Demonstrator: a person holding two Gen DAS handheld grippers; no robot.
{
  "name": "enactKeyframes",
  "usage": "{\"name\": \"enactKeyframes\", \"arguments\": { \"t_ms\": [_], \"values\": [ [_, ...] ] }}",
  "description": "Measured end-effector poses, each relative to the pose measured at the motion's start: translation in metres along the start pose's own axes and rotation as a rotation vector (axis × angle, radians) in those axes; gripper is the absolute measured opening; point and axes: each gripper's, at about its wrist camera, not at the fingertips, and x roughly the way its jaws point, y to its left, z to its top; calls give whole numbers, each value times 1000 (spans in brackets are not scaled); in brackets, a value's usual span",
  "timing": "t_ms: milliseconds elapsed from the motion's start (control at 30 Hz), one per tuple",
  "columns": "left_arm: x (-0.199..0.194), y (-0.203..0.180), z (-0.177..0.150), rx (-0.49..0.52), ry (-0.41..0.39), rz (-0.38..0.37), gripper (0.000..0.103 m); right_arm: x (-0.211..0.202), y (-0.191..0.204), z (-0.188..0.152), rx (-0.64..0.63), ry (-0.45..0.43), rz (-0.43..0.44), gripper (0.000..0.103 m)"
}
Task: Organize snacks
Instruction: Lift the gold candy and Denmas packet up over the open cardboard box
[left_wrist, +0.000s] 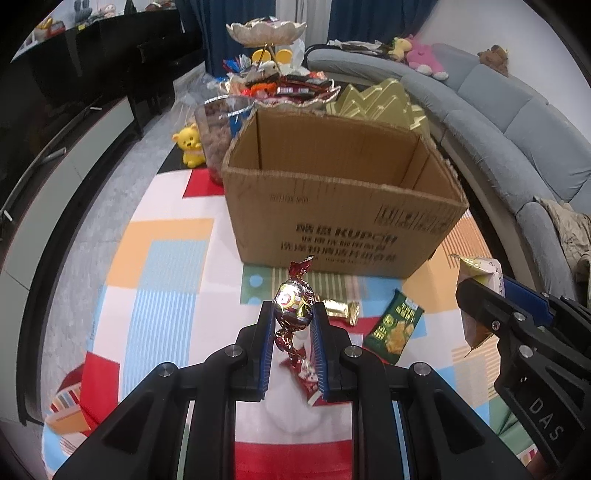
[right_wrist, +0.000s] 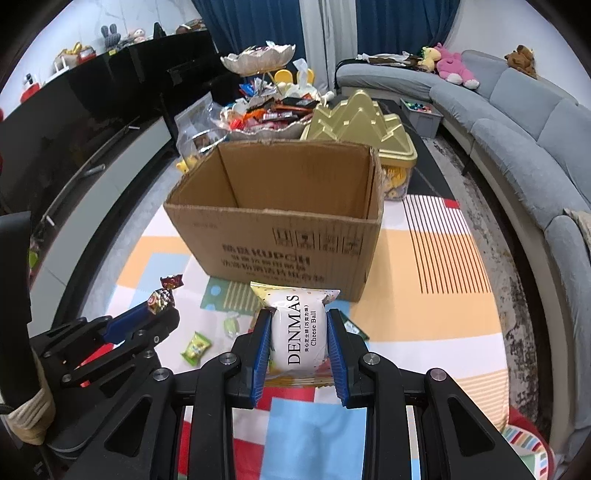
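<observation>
Both tools loaded and the box right ahead! The left tool (left_wrist: 293, 314) is clenched on a foil-wrapped candy (left_wrist: 293, 304), twisted ends poking out above and below, low centre of the left wrist view. The right tool (right_wrist: 299, 347) is clamped on a white cheese ball packet (right_wrist: 298, 334), held upright at the lower middle of the right wrist view. The cardboard box (right_wrist: 280, 240) stands open-topped in mid-frame on the colourful play mat (right_wrist: 436, 258), and what shows of its inside looks bare, though the bottom is hidden, so I'd judge we're early: two snacks in hand, none visibly dropped in yet.

Plenty left on the mat: a green chip bag (left_wrist: 395, 328) at lower right of the left wrist view, a gold-wrapped sweet (left_wrist: 341, 311) just beside the candy, a red packet (left_wrist: 306, 373) beneath the left tool, and a small yellow-green packet (right_wrist: 195, 348) at lower left of the right wrist view.

Writing? The packet reads "DENMAS" and "Cheese Ball" with Chinese characters between. The box shows "KUPCH" amid Chinese print I can't read, and "DAS" is moulded on the right tool's body
</observation>
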Motion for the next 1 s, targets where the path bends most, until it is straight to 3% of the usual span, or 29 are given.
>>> {"name": "enactKeyframes", "arguments": {
  "t_ms": [1000],
  "values": [
    [-9, -9, 90, 50, -108, -5, 20, -9, -5, 73, 25, -127, -14, 31]
  ]
}}
